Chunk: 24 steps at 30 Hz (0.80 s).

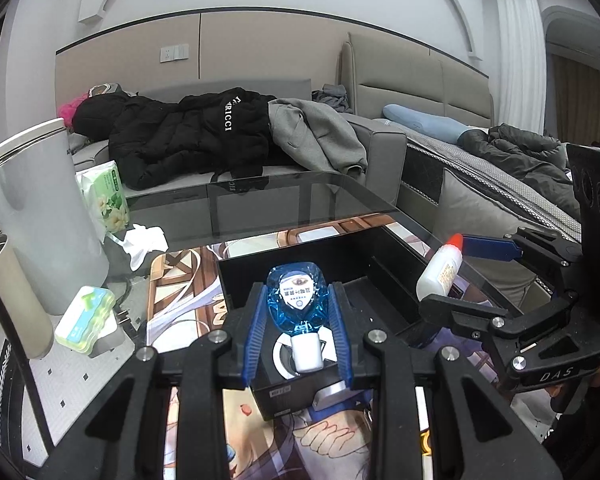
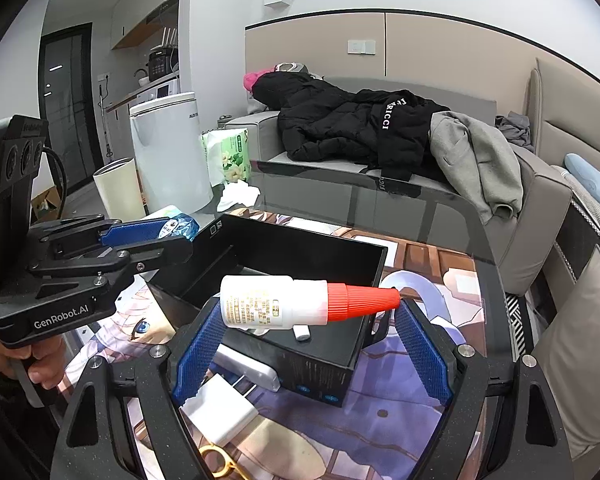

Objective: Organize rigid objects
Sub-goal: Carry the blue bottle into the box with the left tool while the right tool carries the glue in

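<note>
- Two grippers work over a glass table [image 1: 284, 200] covered near the camera by a printed mat [image 2: 412, 364].
- Nearest in the right wrist view lie gold scissors [image 2: 220, 462] and a white charger [image 2: 220, 408] on the mat, left of centre.
- Left gripper [image 1: 300, 320] is clamped on a blue bottle [image 1: 296, 292]; its blue pads press both sides, white cap pointing back toward the camera.
- That bottle hangs over the near left corner of a black box [image 1: 340, 276], above a small dark carton [image 1: 296, 392] on the mat.
- Right gripper [image 2: 312, 344] pinches a white glue bottle [image 2: 268, 302] with a red nozzle; the bottle lies sideways, nozzle to the right, its ends against the two pads.
- Glue bottle is held above the near right corner of the box [image 2: 300, 264], whose open tray shows a small white piece [image 2: 302, 333] inside.
- Left of the box, near the table edge, sits a green-and-white pack [image 1: 86, 318].
- Farther left stand a beige cup [image 2: 118, 188] and a white bin [image 2: 172, 152], with a tissue pack [image 2: 228, 154] and crumpled tissue [image 2: 238, 194] beside them.
- Far off, a grey sofa [image 2: 540, 208] carries a black jacket [image 2: 340, 124] and a grey coat [image 2: 476, 160].
</note>
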Available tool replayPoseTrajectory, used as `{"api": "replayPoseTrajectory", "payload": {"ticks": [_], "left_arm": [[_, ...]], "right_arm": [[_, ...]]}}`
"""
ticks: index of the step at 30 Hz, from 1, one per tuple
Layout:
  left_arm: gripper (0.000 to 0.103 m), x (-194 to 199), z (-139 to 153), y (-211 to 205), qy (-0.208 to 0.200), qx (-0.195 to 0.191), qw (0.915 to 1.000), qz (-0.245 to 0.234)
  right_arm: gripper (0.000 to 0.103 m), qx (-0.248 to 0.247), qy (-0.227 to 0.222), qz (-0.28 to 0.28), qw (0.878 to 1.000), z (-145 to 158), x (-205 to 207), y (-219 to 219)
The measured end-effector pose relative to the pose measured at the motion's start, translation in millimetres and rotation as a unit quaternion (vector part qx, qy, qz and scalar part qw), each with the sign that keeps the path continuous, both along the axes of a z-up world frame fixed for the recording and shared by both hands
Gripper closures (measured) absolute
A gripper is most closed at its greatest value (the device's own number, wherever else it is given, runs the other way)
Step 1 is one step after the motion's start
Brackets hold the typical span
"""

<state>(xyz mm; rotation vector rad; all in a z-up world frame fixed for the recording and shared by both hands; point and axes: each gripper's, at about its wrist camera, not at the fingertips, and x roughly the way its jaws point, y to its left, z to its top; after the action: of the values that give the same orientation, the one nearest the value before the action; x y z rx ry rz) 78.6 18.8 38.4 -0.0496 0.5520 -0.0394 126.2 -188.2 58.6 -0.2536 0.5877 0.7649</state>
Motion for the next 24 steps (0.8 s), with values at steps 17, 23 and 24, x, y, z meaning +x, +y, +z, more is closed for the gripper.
{"api": "replayPoseTrajectory", "payload": {"ticks": [17,23,24], "left_arm": [[0.074,28.8,-15.2,5.8,0.012,-0.005,0.9999,-0.011],[0.074,34.3,-19.2,8.0,0.014,-0.006,0.9998,-0.015],[0.074,35.2,-19.5,8.2,0.014,-0.005,0.9998,-0.016]], "right_arm": [[0.017,-0.021,-0.002,0.012,1.000,-15.3,24.7,28.8],[0.017,-0.028,-0.006,0.019,0.999,-19.8,32.2,36.3],[0.017,-0.027,-0.007,0.020,0.999,-20.2,32.8,37.7]]}}
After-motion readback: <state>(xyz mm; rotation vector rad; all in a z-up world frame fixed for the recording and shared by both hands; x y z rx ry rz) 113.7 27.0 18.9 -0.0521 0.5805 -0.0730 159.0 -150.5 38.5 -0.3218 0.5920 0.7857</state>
